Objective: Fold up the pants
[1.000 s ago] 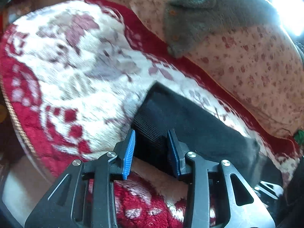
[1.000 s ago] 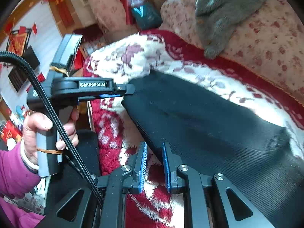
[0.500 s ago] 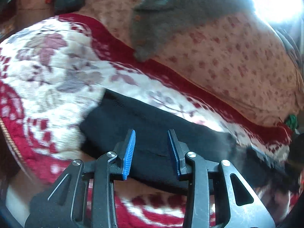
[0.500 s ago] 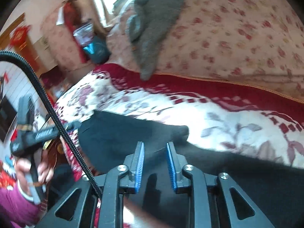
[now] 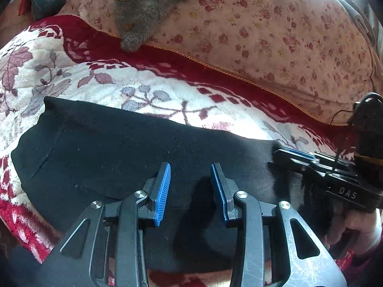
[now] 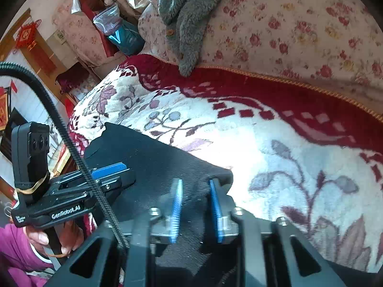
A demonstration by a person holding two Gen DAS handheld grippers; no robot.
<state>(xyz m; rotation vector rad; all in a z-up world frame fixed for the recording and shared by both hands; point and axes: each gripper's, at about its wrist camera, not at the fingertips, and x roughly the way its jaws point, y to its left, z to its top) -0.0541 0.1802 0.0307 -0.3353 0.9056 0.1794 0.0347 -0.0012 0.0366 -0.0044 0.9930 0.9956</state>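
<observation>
The black pants (image 5: 134, 143) lie folded in a flat band across the red and white floral blanket (image 5: 167, 91). My left gripper (image 5: 190, 167) hovers over the middle of the band, jaws open and empty. My right gripper (image 6: 194, 184) is over the pants' right end (image 6: 162, 162), jaws open with nothing between them. The right gripper also shows in the left wrist view (image 5: 299, 154) at the band's right edge. The left gripper shows in the right wrist view (image 6: 110, 169), over the pants' left part.
A grey fleece garment (image 5: 153, 2) hangs over the floral sofa back (image 5: 275, 38). A teal bag (image 6: 126, 35) and room furniture stand at the far left. A black cable (image 6: 71, 148) runs across the right wrist view.
Both grippers have swung from the pants' left end to above the folded band. The right gripper's jaws have opened wider. The pants now lie as a shorter folded band.
</observation>
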